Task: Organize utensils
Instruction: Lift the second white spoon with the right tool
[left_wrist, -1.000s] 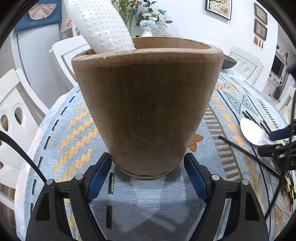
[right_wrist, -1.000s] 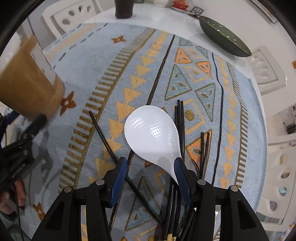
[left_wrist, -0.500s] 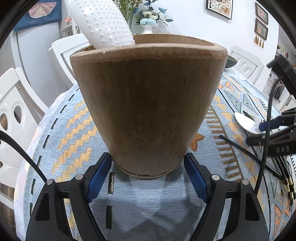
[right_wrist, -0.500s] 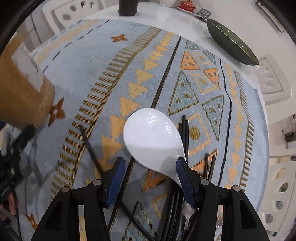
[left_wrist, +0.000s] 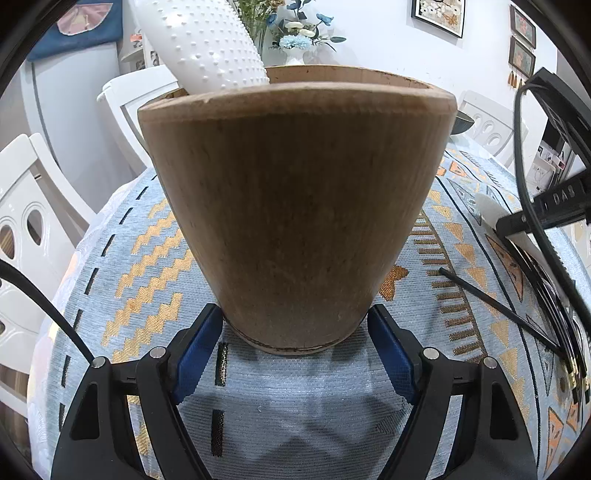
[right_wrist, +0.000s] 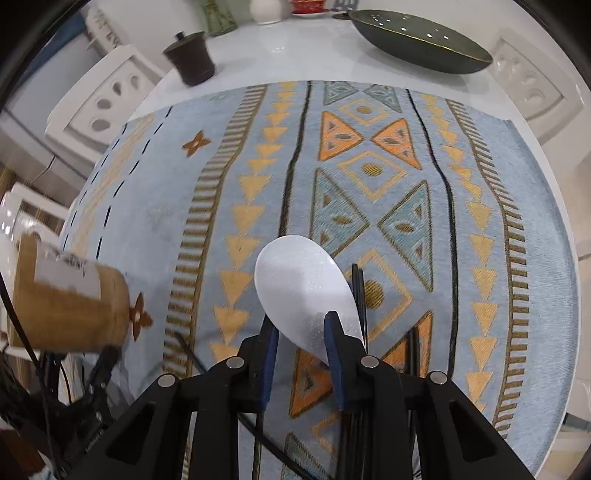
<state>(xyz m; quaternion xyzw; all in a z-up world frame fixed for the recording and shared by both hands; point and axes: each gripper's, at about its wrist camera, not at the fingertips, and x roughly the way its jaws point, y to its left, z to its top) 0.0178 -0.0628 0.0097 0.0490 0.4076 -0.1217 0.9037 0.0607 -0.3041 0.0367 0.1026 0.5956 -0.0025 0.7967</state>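
Narrowed since earlier: right hand-held gripper (right_wrist: 301, 339) closing around rice paddle (right_wrist: 303, 284). Left hand-held gripper (left_wrist: 295, 347) clamping wooden utensil holder (left_wrist: 295, 206); squeeze paddle's neck firmly before lifting toward holder.

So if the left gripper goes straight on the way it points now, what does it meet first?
The wooden holder. The left gripper has its blue pads on either side of the holder's base, so the wall stands directly in its line. A white spoon sticks out of the top, well above that line.
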